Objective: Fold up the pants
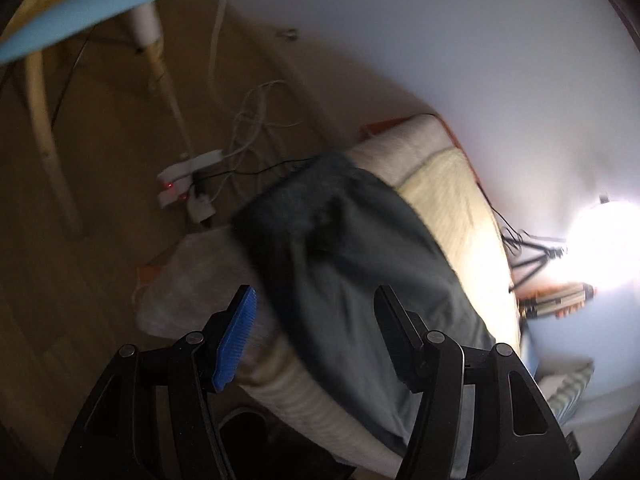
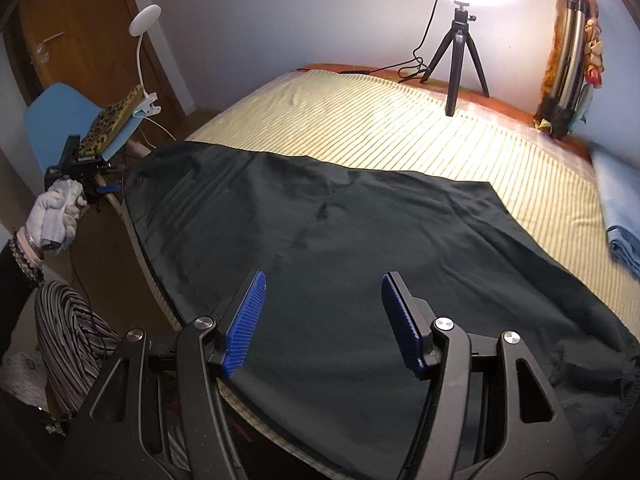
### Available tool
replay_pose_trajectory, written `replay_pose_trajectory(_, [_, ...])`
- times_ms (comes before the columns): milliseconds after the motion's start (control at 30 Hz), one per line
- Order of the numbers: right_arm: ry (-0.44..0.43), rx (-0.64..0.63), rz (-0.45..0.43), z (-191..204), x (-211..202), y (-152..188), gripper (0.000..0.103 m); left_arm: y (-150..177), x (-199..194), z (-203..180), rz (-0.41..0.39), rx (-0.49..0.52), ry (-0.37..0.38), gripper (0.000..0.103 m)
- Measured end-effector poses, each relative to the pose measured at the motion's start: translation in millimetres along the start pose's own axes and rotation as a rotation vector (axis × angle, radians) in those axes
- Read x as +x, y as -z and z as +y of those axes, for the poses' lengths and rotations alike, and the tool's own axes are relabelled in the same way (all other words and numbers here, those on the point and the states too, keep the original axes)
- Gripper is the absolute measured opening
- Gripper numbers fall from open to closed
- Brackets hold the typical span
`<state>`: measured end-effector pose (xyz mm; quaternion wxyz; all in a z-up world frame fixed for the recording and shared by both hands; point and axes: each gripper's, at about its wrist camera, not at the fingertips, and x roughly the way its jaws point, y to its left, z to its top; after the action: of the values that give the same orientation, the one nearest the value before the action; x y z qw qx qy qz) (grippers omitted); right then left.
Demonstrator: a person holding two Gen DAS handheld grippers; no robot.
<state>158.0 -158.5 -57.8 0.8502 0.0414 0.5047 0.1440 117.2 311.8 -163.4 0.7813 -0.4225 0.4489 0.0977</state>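
Both grippers [image 2: 322,320] [image 1: 316,332] gape, empty, above dark pants [image 2: 340,240].

Pants [image 2: 360,240] are a really dark green, almost black, plain with no print. Bed sheet [image 2: 380,120] is pale yellow with thin dark stripes. Gripper pads [image 2: 246,320] are bright blue on black frames. Chair [image 2: 52,120] is light blue with a leopard-print cushion [image 2: 112,120] on it. Glove [image 2: 60,216] is white, lamp [image 2: 145,20] white, tripod [image 2: 460,52] black, door [image 2: 80,32] brown wood. Folded blanket [image 2: 618,212] at the side is light blue.
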Motion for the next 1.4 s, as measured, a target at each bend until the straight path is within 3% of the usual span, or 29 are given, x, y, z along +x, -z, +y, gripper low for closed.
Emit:
replay_pose_trajectory(300, [0.0,0.023,0.013,-2,12,-11,0.063,-17,14,20,-0.003,-0.041,0.031,0.061])
replay_pose_trajectory(700, [0.028,0.012,0.024,-5,18,-16,0.063,-31,44,42,0.022,-0.141,0.127,0.061])
replay_pose_trajectory(833, [0.034,0.015,0.026,-5,19,-17,0.063,-27,44,39,-0.01,-0.119,0.102,0.054])
replay_pose_trajectory(933, [0.032,0.012,0.021,-2,18,-18,0.063,-26,40,39,-0.039,-0.11,0.083,0.036])
replay_pose_trajectory(1000, [0.029,0.002,0.02,1,18,-18,0.063,-26,36,35,-0.066,-0.084,0.074,0.024])
replay_pose_trajectory(1167, [0.028,-0.019,0.024,8,18,-17,0.063,-22,23,11,-0.155,0.03,0.032,0.019])
replay_pose_trajectory(1233, [0.021,-0.019,0.023,9,17,-16,0.063,-17,16,-6,-0.199,0.114,-0.004,0.018])
replay_pose_trajectory(1400, [0.003,-0.019,0.031,14,22,-18,0.063,17,-5,-71,-0.305,0.433,-0.046,0.017])
